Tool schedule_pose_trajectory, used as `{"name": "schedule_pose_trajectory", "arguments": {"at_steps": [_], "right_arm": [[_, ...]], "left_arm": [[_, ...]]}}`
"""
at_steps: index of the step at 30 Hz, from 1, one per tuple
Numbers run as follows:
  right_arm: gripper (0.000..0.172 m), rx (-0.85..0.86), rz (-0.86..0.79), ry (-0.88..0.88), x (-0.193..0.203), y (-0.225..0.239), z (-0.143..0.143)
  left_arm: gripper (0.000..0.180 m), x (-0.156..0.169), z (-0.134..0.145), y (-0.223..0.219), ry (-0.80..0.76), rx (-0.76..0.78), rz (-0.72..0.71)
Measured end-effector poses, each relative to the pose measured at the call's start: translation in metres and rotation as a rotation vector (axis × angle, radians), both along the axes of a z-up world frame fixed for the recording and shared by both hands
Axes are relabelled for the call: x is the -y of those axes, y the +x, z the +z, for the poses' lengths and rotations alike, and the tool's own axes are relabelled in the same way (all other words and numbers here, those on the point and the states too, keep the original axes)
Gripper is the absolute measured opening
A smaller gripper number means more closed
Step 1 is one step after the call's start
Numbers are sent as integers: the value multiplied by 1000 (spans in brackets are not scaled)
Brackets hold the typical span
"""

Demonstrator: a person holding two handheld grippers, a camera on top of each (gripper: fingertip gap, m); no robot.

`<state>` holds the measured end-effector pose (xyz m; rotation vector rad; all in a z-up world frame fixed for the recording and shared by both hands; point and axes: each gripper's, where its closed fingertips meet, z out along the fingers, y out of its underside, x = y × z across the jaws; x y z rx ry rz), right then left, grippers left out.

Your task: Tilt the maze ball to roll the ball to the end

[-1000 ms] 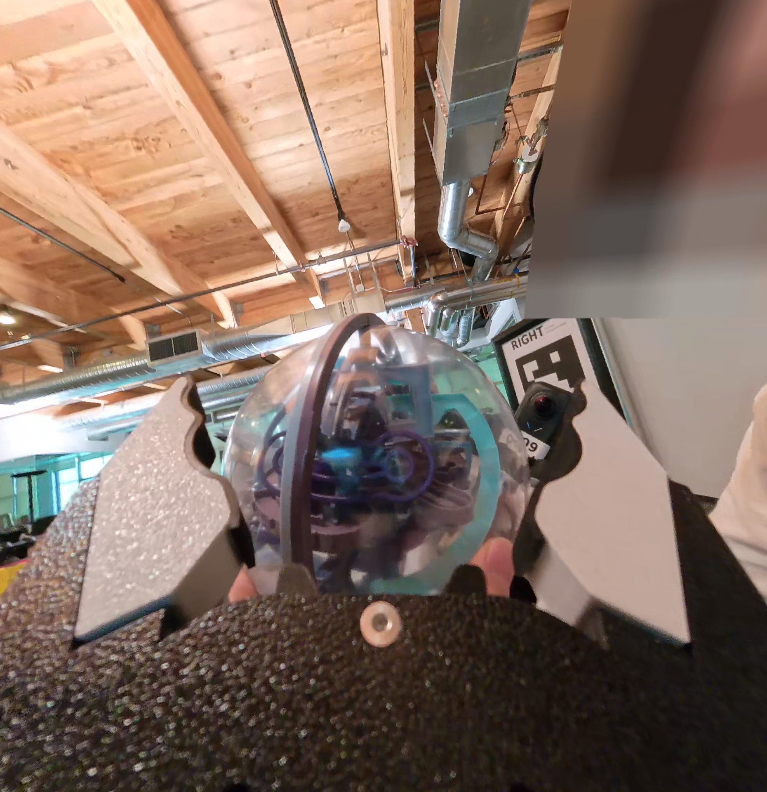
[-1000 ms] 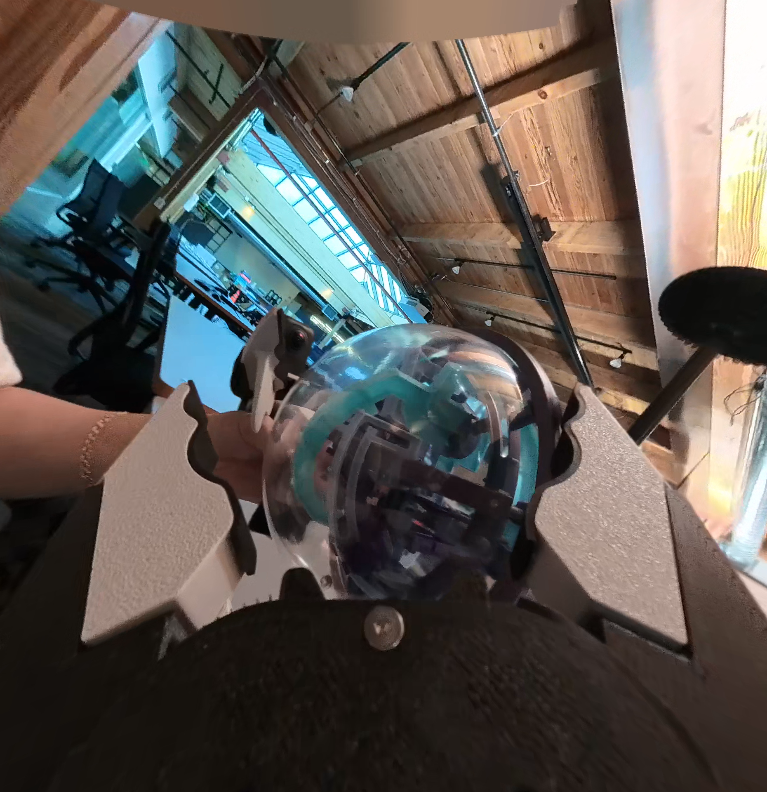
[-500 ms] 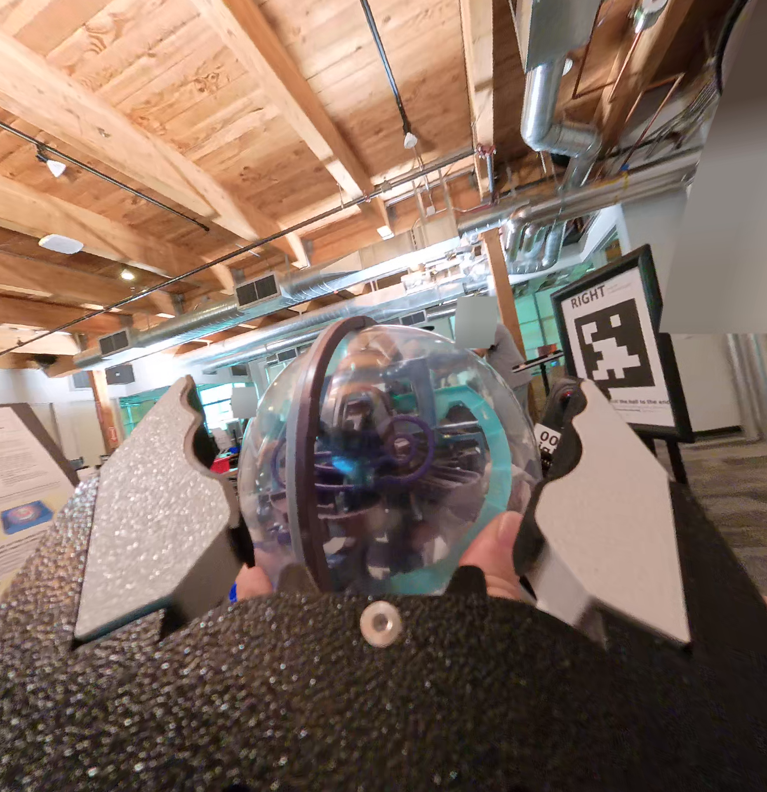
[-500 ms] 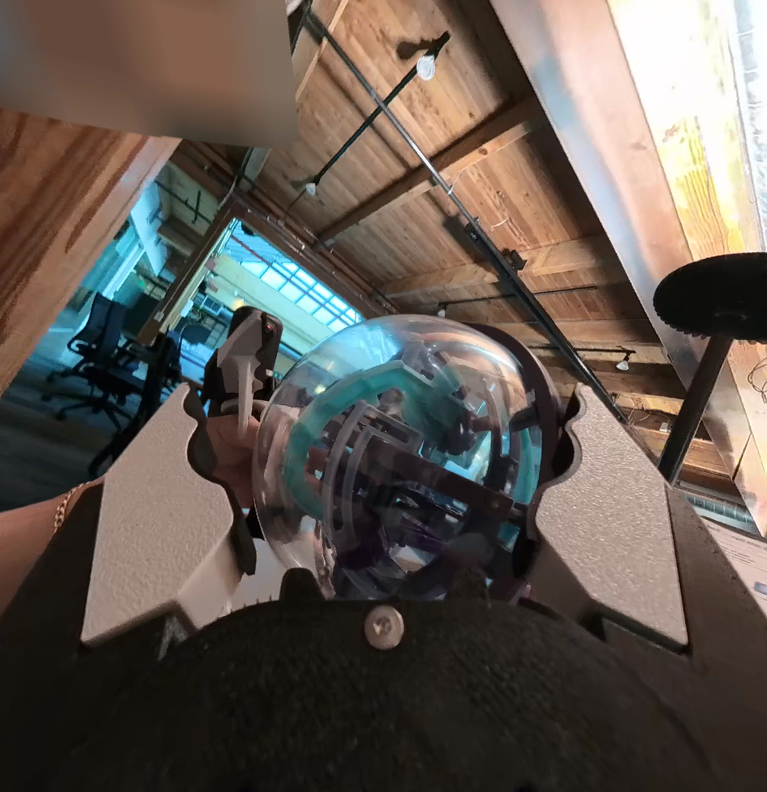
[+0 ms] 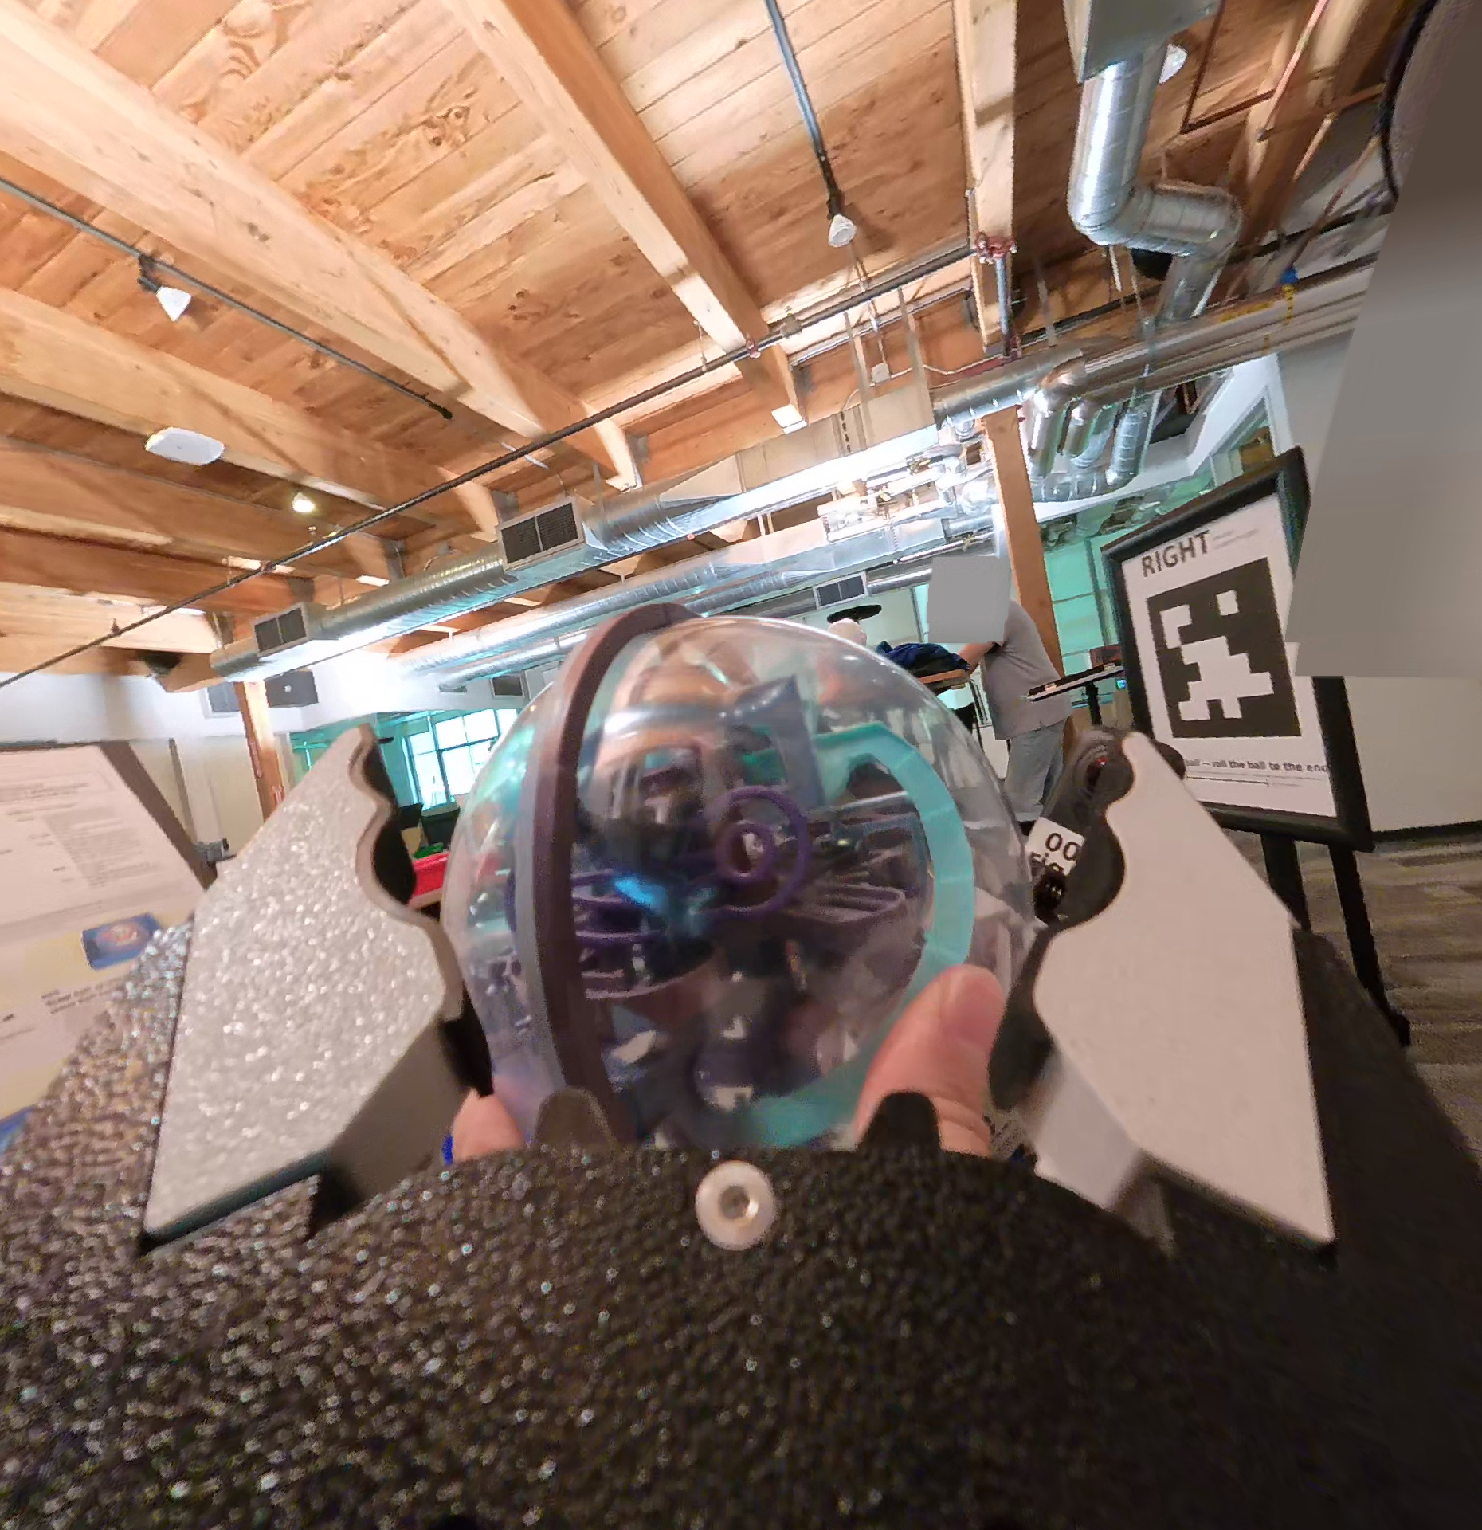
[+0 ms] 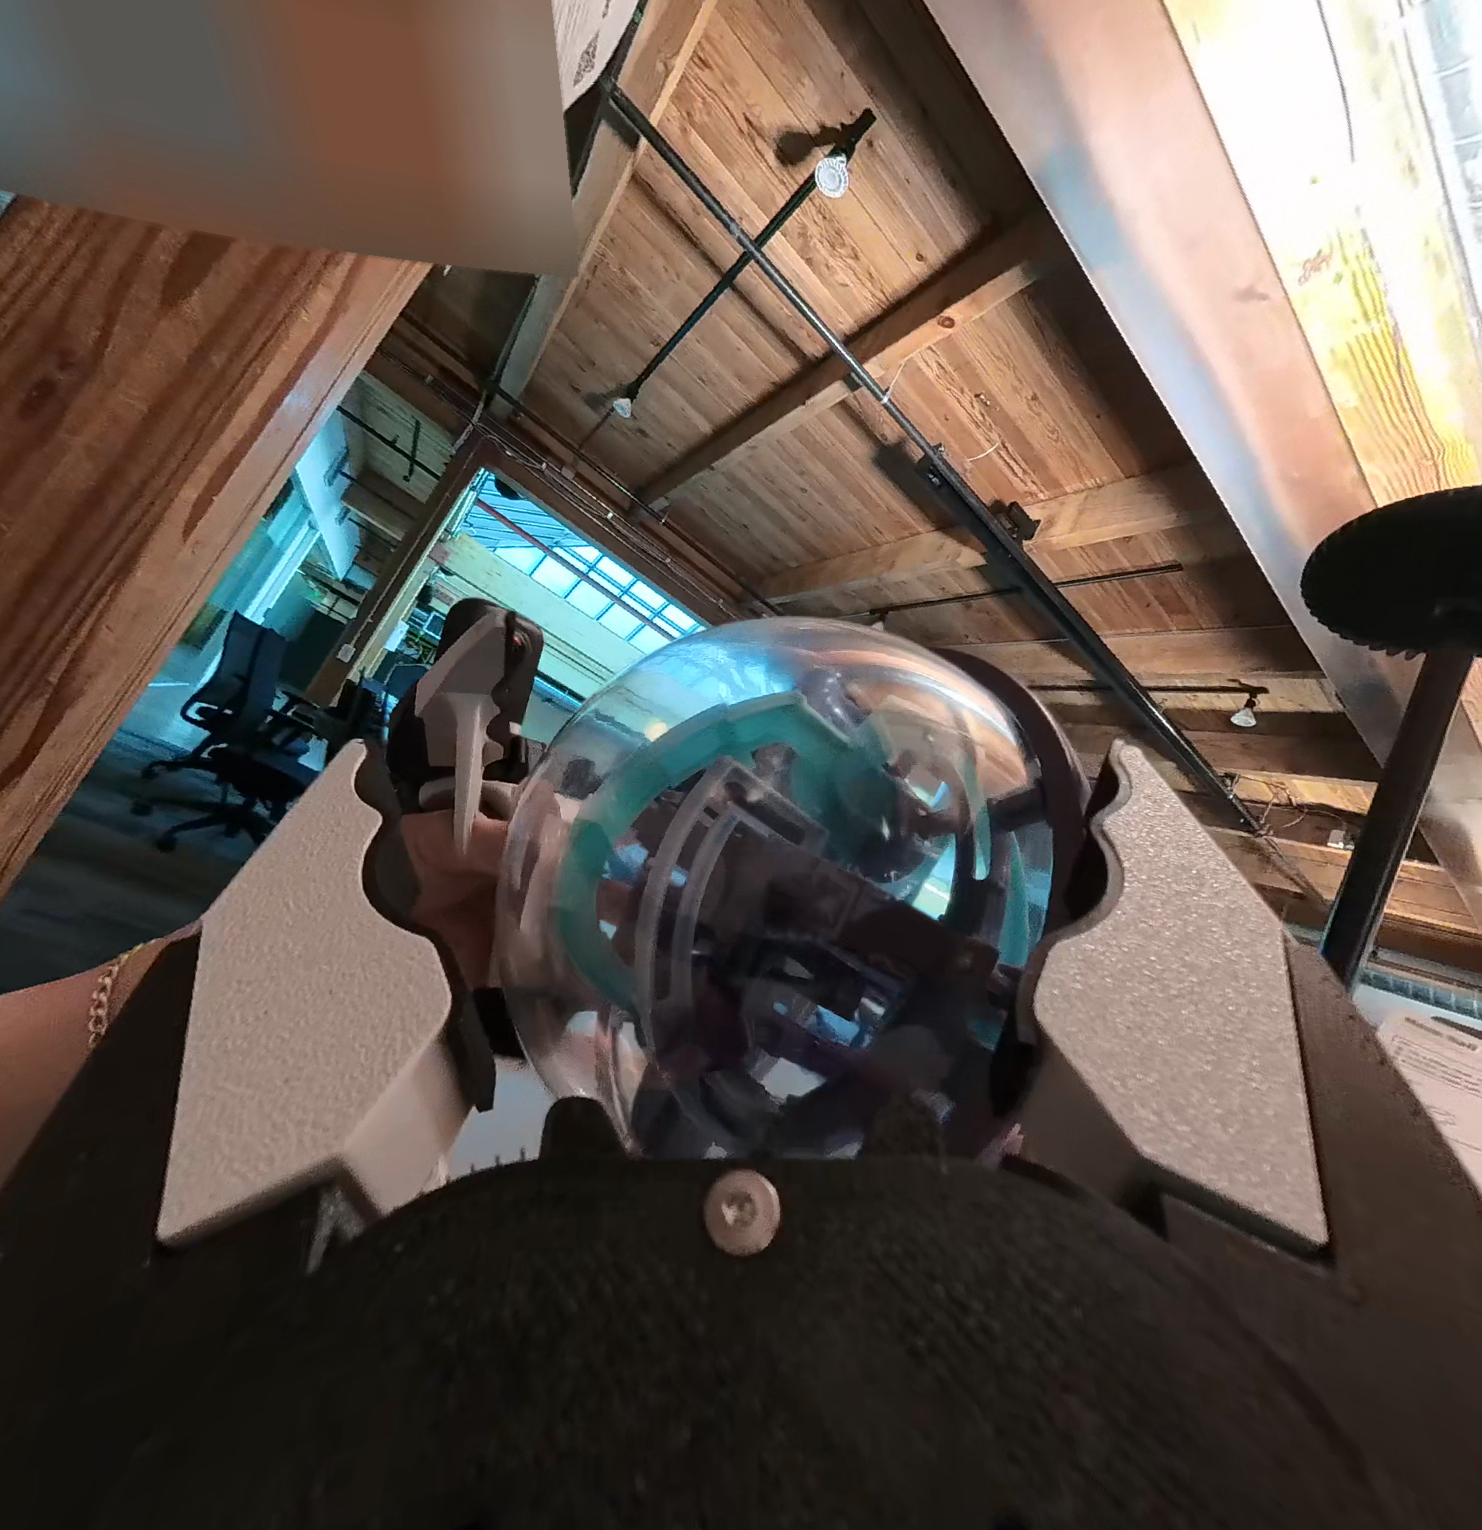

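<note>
The maze ball (image 5: 721,894) is a clear sphere with a dark rim and teal and purple tracks inside. It sits between the fingers of my left gripper (image 5: 746,745), and both pads press its sides. A person's fingertip (image 5: 928,1051) rests on its lower right. In the right wrist view the same ball (image 6: 771,869) fills my right gripper (image 6: 739,749), with pads against it on both sides. The left gripper (image 6: 473,704) and a hand show left of the ball there. The right gripper (image 5: 1085,786) peeks out behind my left gripper's right finger. The small ball inside is not discernible.
A framed sign on a stand (image 5: 1218,654) is at the right and a paper sheet on a board (image 5: 59,844) at the left. A person (image 5: 1011,687) stands far back. Wooden ceiling beams and metal ducts are overhead. A black round-topped stand (image 6: 1416,571) and office chairs (image 6: 241,712) are nearby.
Both grippers have tilted together with the ball. The left view swung down from the ceiling toward the room. The ball kept its place between both pairs of fingers.
</note>
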<state>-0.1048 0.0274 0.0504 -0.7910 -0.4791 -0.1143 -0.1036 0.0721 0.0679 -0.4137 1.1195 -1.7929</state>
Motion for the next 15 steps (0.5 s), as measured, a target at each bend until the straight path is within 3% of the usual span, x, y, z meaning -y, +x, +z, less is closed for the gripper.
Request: {"name": "schedule_pose_trajectory", "arguments": {"at_steps": [4,15], "right_arm": [[157,2,14,-10,-6,-4,-3],[157,12,46,-21,-16,-15,-6]], "left_arm": [[156,-10,-1,-3,-51,-28,14],[157,-16,0,-18,-11,-21,78]]}}
